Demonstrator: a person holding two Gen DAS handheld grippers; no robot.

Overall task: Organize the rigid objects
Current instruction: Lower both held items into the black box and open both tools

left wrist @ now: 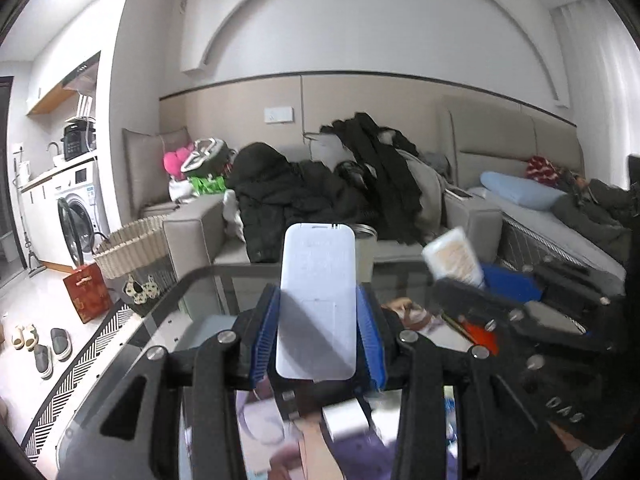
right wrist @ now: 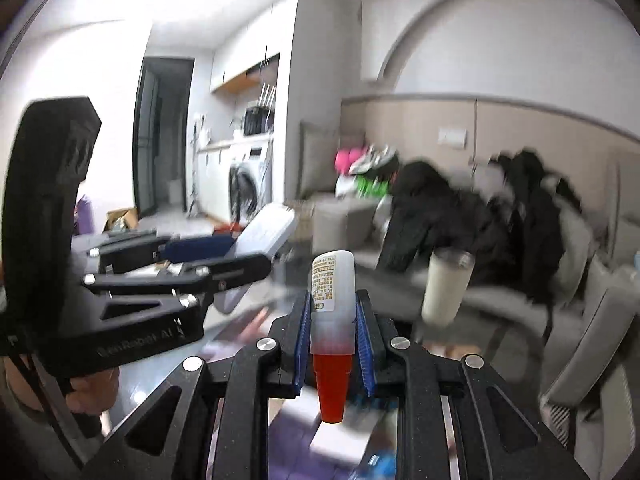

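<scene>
Left wrist view shows your left gripper [left wrist: 318, 322] clamped on the white flat case [left wrist: 316, 300], stiff, light and probably slippery above the tabletop [left wrist: 120, 364], while your right gripper [right wrist: 332, 326] pinches the red-capped bottle [right wrist: 332, 300] at its neck, so hold both low.

two grippers are up over the glass tabletop [left wrist: 192, 300]: the left gripper [left wrist: 317, 320] carries one white flat case [left wrist: 316, 300], the right gripper [right wrist: 332, 332] one white bottle [right wrist: 332, 292] with a red cap. one steel tumbler [right wrist: 446, 286] stands on the glass. one wicker basket [left wrist: 128, 248], one red bag [left wrist: 86, 292] and three slippers [left wrist: 42, 346] sit on the floor, with one washing machine [left wrist: 78, 208] behind.
</scene>
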